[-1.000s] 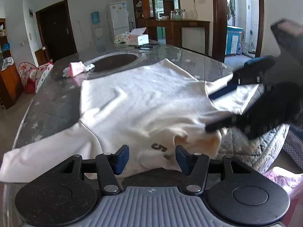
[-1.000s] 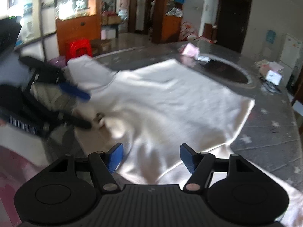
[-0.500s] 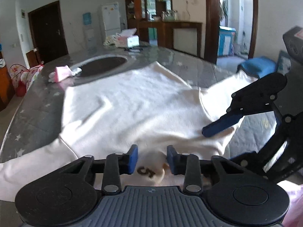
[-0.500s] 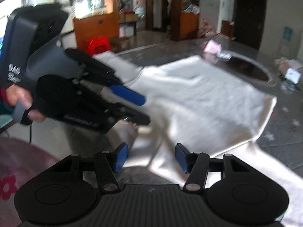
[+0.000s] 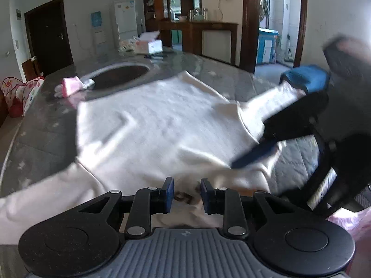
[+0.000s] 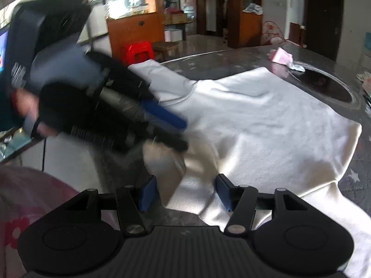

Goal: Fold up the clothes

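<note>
White long-sleeved cotton top (image 5: 162,129) lies spread flat on the grey star-patterned counter (image 5: 44,134), its body reaching toward a dark round inset (image 5: 120,75) in the surface and one sleeve trailing off toward each near corner. At the near edge, the neck area with a dark printed mark sits bunched between the blue-padded fingers of the left tongs (image 5: 184,194), which stand narrowly apart with fabric between them; whether the pads actually press the cloth I cannot tell. The right tongs (image 6: 185,192) hover just above the garment's near edge, their jaws opening and set wide, cloth lying beneath and between them without being pinched. Each tool shows blurred in the other's view, a hand (image 6: 22,103) wrapped round the left one's grip. Farther out, a small pink packet (image 5: 69,86) rests beside the inset, and a white tissue box (image 5: 151,44) stands near the counter's far edge.
</note>
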`<state>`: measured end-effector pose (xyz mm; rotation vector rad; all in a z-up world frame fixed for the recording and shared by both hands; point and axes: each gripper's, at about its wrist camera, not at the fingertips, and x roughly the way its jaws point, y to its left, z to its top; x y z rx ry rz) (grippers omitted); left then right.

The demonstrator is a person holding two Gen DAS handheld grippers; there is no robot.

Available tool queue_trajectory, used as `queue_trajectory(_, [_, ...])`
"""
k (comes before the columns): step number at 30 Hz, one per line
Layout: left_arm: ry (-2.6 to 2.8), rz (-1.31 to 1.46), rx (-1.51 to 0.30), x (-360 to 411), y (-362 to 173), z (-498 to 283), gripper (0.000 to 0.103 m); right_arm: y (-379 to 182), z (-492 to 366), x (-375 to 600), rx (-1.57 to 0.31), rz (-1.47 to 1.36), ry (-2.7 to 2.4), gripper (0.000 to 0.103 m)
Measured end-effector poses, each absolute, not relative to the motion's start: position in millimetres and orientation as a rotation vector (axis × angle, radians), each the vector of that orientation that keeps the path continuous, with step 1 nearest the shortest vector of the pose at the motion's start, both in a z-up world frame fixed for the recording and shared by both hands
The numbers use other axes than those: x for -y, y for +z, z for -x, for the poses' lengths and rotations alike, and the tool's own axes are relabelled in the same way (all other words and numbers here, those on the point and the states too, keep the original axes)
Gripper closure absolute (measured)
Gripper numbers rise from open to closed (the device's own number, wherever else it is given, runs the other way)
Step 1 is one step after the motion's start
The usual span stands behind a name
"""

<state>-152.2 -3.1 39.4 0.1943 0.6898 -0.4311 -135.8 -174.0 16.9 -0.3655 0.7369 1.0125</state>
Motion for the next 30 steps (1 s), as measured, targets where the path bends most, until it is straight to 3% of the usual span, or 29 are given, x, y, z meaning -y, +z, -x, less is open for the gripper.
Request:
queue_trajectory(6, [-0.297,-0.113,-0.655,-18.3,52.6,102.7,0.074,16.2,135.2,173.5,-0.746,0.365,1.016,0.043])
queue_trajectory(12, [-0.151,-0.043,-0.715,-39.6,29.2,53.6,0.074,15.6,135.0,173.2,-0.741,0.372,1.017,0.042])
queue_trajectory(30, [-0.085,0.037,-0.710,-64.2,20.4,35.7,0.072,16.5,126.0,140.1,-0.736,0.375,1.106,0.040])
